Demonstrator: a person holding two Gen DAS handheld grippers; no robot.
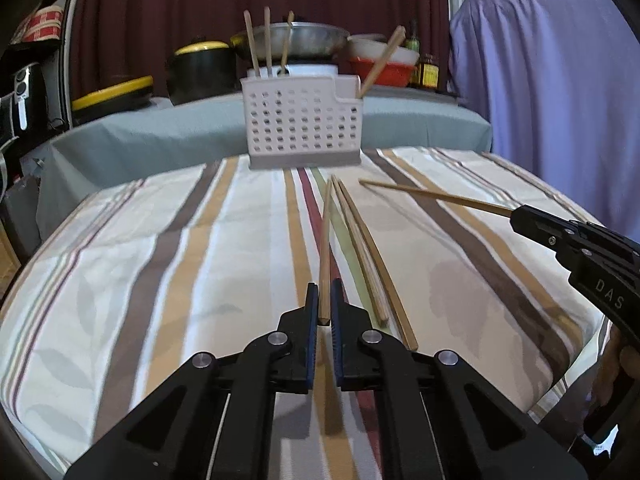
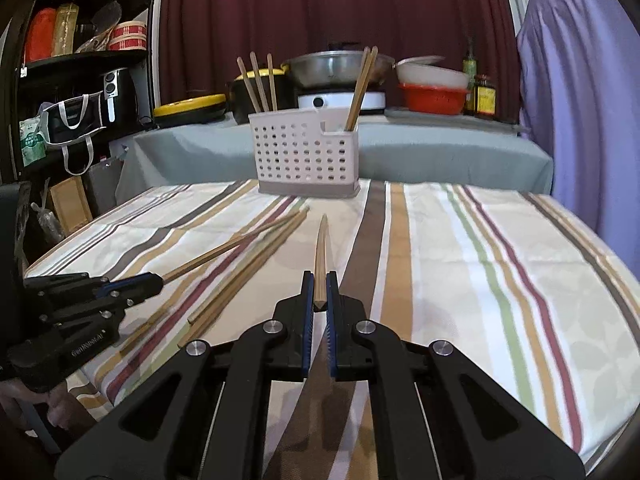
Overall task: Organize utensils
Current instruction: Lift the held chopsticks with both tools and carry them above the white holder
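Observation:
A white perforated utensil holder (image 1: 302, 124) stands at the far edge of the striped table, also in the right wrist view (image 2: 306, 152). Three chopsticks (image 1: 267, 40) stand in its left part and two (image 1: 382, 62) lean in its right part. My left gripper (image 1: 325, 300) is shut on a wooden chopstick (image 1: 326, 240) pointing at the holder. My right gripper (image 2: 319, 292) is shut on another chopstick (image 2: 321, 252); it shows at the right of the left wrist view (image 1: 436, 196). Two or three loose chopsticks (image 1: 368, 264) lie on the cloth between the grippers.
The striped tablecloth (image 2: 480, 272) covers the table. Behind it a grey-covered counter (image 2: 440, 148) holds a metal pan (image 2: 336, 66), black-and-yellow pots (image 1: 202, 72) and red and white bowls (image 2: 434, 88). A shelf (image 2: 80, 60) stands at left. A purple cloth (image 1: 552, 80) hangs at right.

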